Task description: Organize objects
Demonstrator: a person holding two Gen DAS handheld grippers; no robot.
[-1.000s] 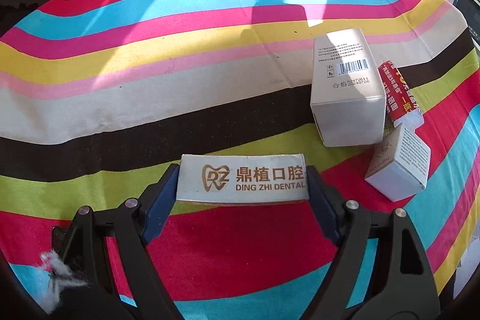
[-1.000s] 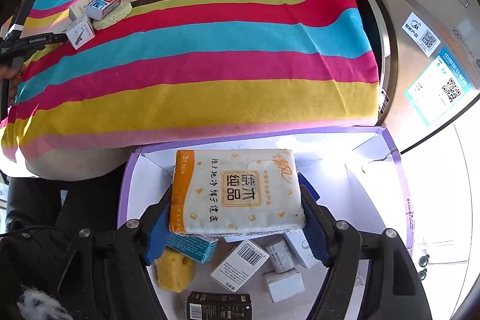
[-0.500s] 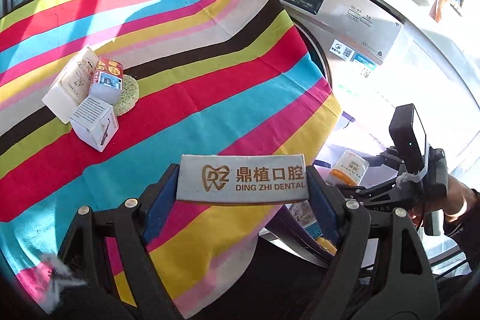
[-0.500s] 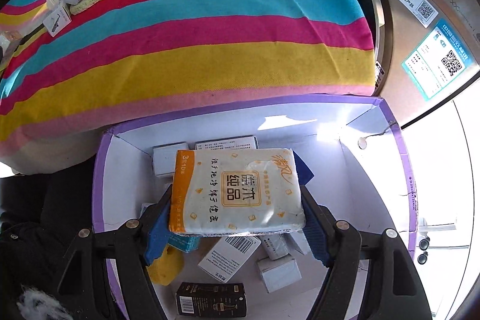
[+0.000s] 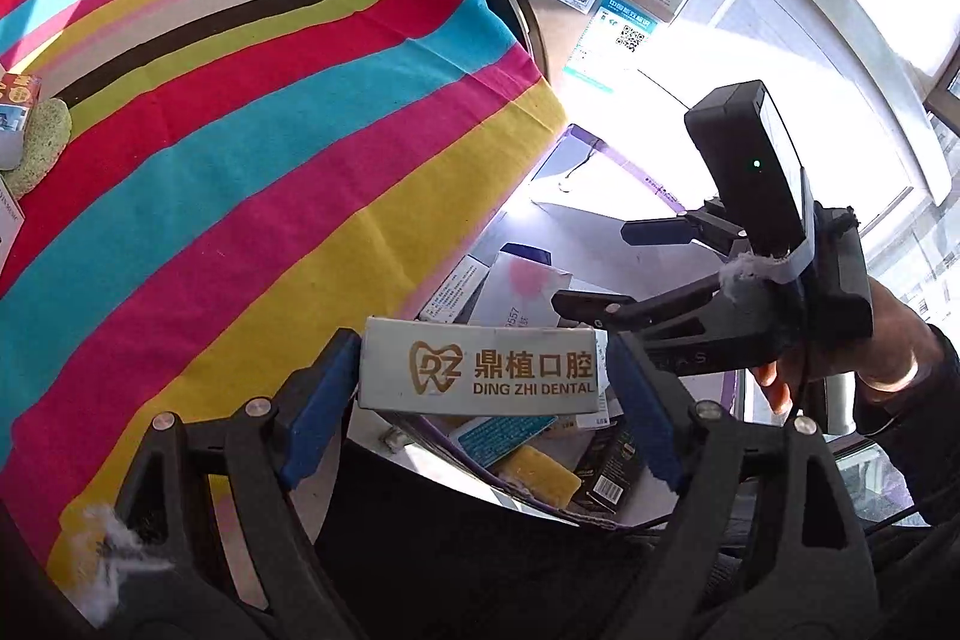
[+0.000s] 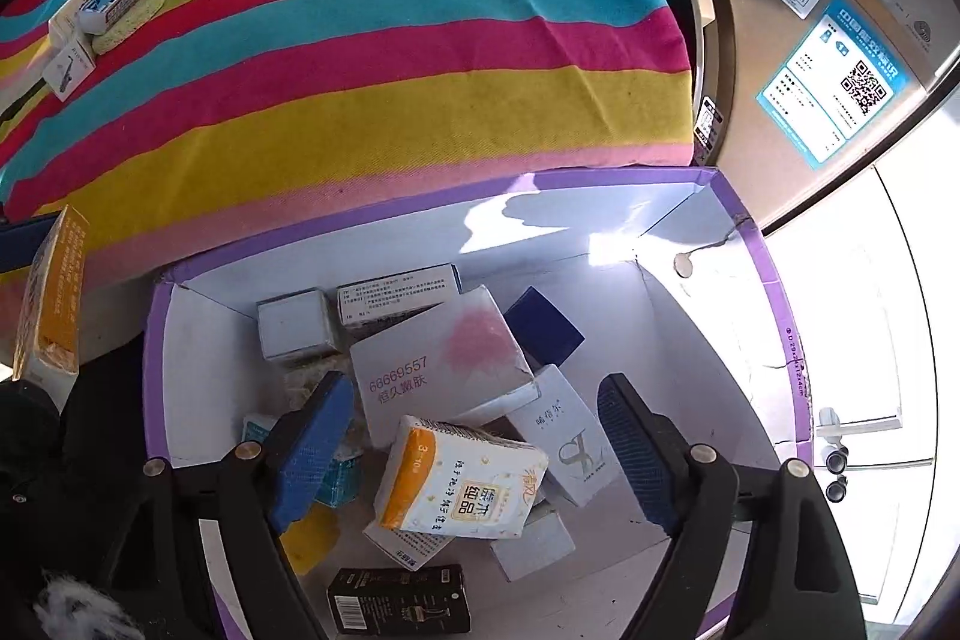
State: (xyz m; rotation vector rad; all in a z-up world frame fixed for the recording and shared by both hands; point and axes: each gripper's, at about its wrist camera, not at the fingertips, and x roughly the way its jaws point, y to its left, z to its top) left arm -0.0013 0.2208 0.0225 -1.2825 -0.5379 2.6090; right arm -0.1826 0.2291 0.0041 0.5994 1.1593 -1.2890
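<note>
My left gripper (image 5: 480,376) is shut on a white "DING ZHI DENTAL" box (image 5: 480,367) and holds it above the near edge of the purple-rimmed cardboard box (image 5: 606,154). My right gripper (image 6: 474,454) is open over that box (image 6: 786,316). The tissue pack (image 6: 459,481) lies tilted on the pile of small boxes inside, between and below the open jaws. In the left wrist view the right gripper (image 5: 606,268) hangs over the box at right. The dental box also shows at the left edge of the right wrist view (image 6: 51,298).
A striped cloth (image 6: 360,40) covers the table beside the box. On it at far left sit small boxes (image 6: 111,1) and a pale sponge (image 6: 129,22). A washing machine front (image 6: 810,40) stands behind the box.
My right gripper opened and the tissue pack dropped into the box. My left gripper swung right with the dental box, from the table to the box's edge.
</note>
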